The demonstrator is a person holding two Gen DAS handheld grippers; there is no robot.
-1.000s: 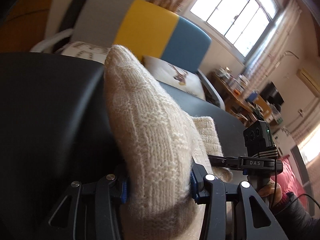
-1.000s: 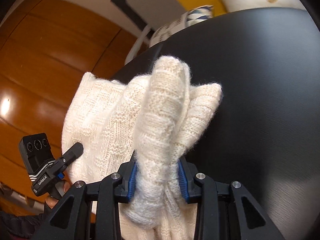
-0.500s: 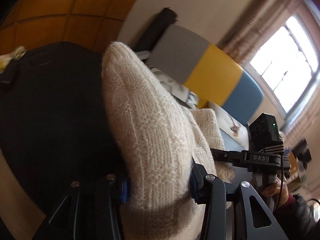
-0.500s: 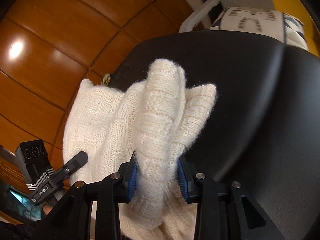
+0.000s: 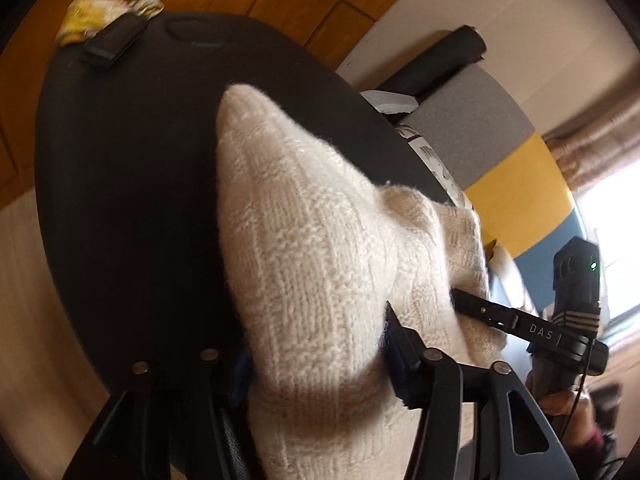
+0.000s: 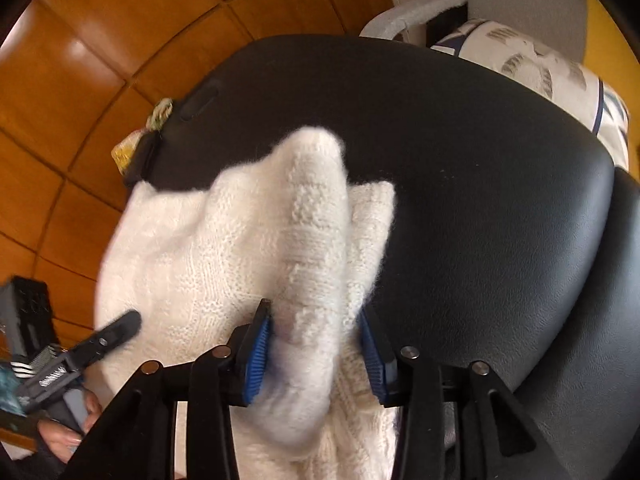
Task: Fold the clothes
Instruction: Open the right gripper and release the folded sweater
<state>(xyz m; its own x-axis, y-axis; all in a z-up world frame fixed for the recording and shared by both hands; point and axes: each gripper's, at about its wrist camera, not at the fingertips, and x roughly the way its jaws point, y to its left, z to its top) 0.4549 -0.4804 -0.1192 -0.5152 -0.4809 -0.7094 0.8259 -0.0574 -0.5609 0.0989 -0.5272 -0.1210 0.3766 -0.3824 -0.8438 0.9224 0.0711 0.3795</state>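
A cream knitted sweater (image 5: 316, 264) is held up over a black leather seat (image 5: 120, 184). My left gripper (image 5: 316, 356) is shut on a bunched fold of it, and the knit hides the fingertips. My right gripper (image 6: 316, 344) is shut on another fold of the sweater (image 6: 224, 248), with blue pads (image 6: 256, 360) pressed into the wool. The right gripper shows in the left wrist view (image 5: 516, 324) at the sweater's right edge. The left gripper shows in the right wrist view (image 6: 80, 356) at the sweater's left edge.
The black seat (image 6: 480, 184) fills the middle of both views. A small black object (image 5: 112, 42) and a yellow floral cloth (image 5: 92, 16) lie at its far edge. Wood panelling (image 6: 80, 60) stands behind. A grey, yellow and blue headboard (image 5: 500, 152) and patterned cushion (image 6: 540, 68) are at right.
Both grippers have tilted downward with the sweater still held. The window and room have left the view, and the black seat, its far edge and the wood panelling now show.
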